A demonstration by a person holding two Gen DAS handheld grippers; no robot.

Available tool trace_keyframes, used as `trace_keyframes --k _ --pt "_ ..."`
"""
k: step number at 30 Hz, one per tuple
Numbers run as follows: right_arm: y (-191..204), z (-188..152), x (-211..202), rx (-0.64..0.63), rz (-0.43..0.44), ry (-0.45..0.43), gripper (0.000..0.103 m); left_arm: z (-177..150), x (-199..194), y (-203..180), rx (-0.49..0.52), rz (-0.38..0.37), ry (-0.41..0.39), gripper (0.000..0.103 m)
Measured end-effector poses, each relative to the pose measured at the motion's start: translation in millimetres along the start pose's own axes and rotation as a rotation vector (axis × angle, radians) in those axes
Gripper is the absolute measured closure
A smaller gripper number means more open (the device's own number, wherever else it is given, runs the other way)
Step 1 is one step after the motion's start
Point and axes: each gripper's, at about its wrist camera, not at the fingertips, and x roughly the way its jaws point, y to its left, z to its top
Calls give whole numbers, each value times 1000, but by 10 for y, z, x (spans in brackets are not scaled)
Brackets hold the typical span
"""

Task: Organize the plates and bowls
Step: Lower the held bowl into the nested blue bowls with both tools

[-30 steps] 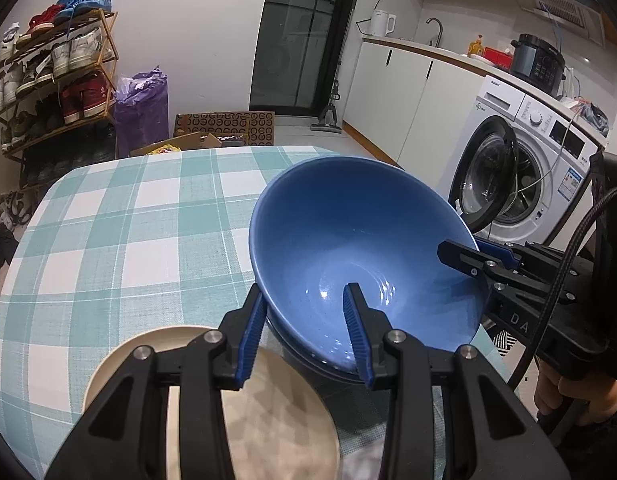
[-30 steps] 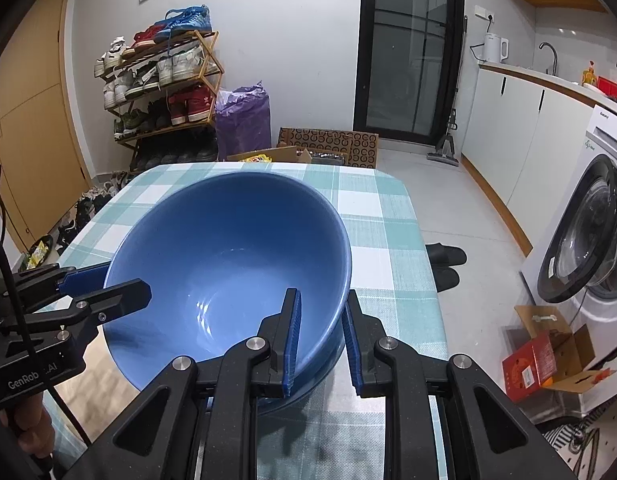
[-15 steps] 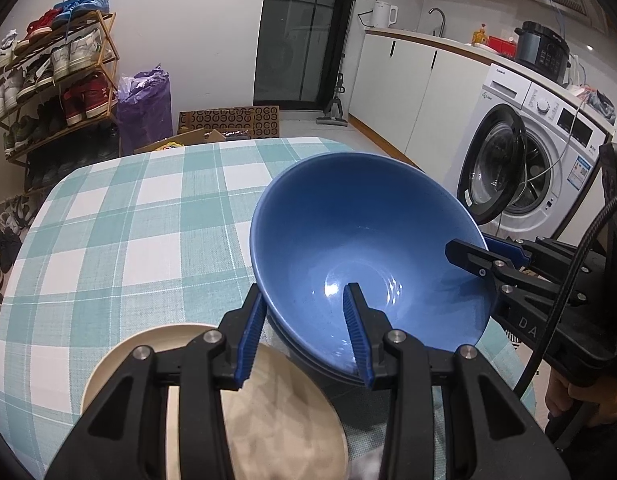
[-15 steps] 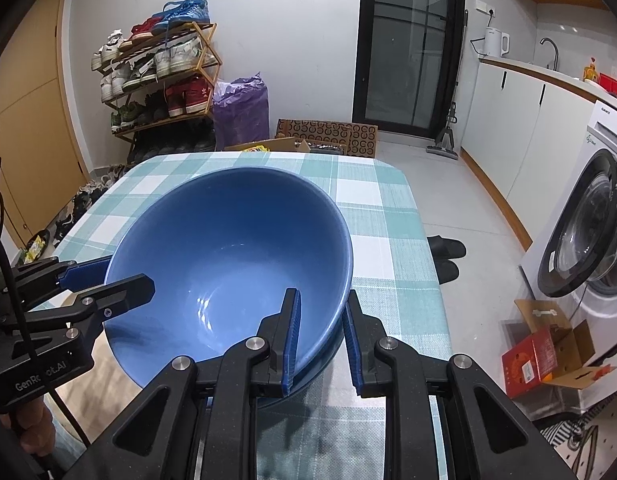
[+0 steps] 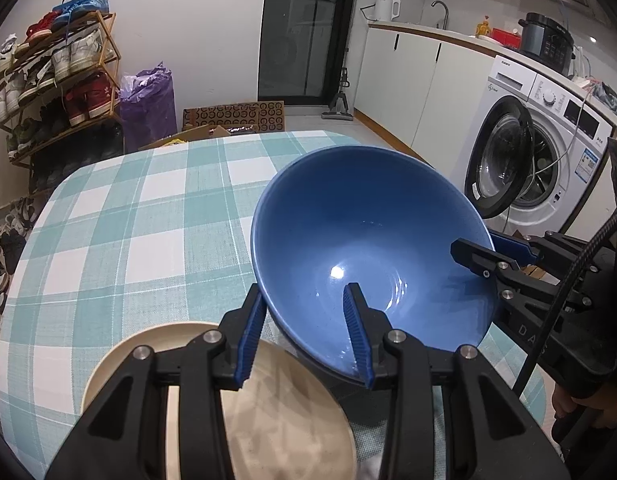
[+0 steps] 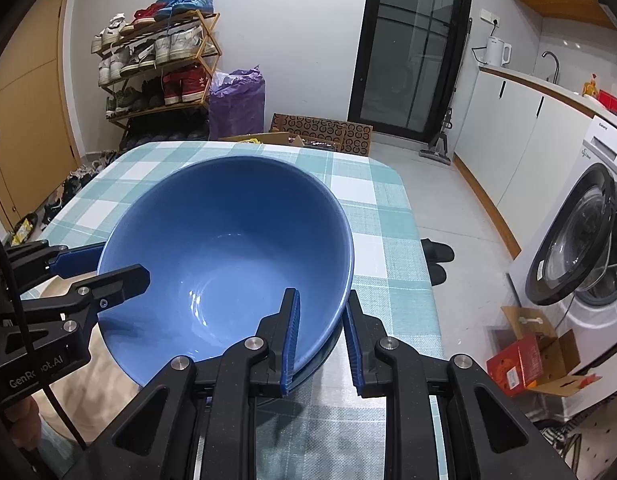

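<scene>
A large blue bowl (image 5: 368, 232) is held just above the checked tablecloth (image 5: 128, 220), tilted, with a second darker rim (image 5: 328, 376) nested under it. My left gripper (image 5: 304, 334) is shut on its near rim, one pad inside and one outside. On the opposite rim my right gripper (image 6: 321, 338) is shut the same way. The right wrist view shows the bowl (image 6: 228, 232) with the left gripper (image 6: 104, 270) clamped at its left edge. The left wrist view shows the right gripper (image 5: 480, 254) on the bowl's right edge. A beige plate (image 5: 148, 344) lies beside the bowl, under the left gripper.
The table's right edge (image 6: 412, 216) drops to the floor, where slippers (image 6: 438, 254) lie. A washing machine (image 5: 548, 152) with an open door stands to the right. A shoe rack (image 6: 160, 68), a purple bag (image 6: 236, 100) and cardboard boxes (image 6: 320, 132) sit beyond the table's far edge.
Both views have tipped very slightly. The bowl stays clamped in both grippers at the same spots, and the plate has not moved.
</scene>
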Motion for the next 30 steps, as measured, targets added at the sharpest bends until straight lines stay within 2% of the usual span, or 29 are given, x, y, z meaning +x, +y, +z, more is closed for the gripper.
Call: trace_keyframes --k 13,22,26,30 --pt "29 -37 31 -31 -38 -1 81 -12 41 -39 39 38 -3 63" --pt "32 -59 48 -43 -67 -3 78 -8 69 -38 43 27 9 58" --pt "65 -51 37 -56 -66 -14 73 -16 69 -30 37 25 13 56" --pt "63 -50 37 -58 -53 -14 68 -15 55 -6 30 26 15 50"
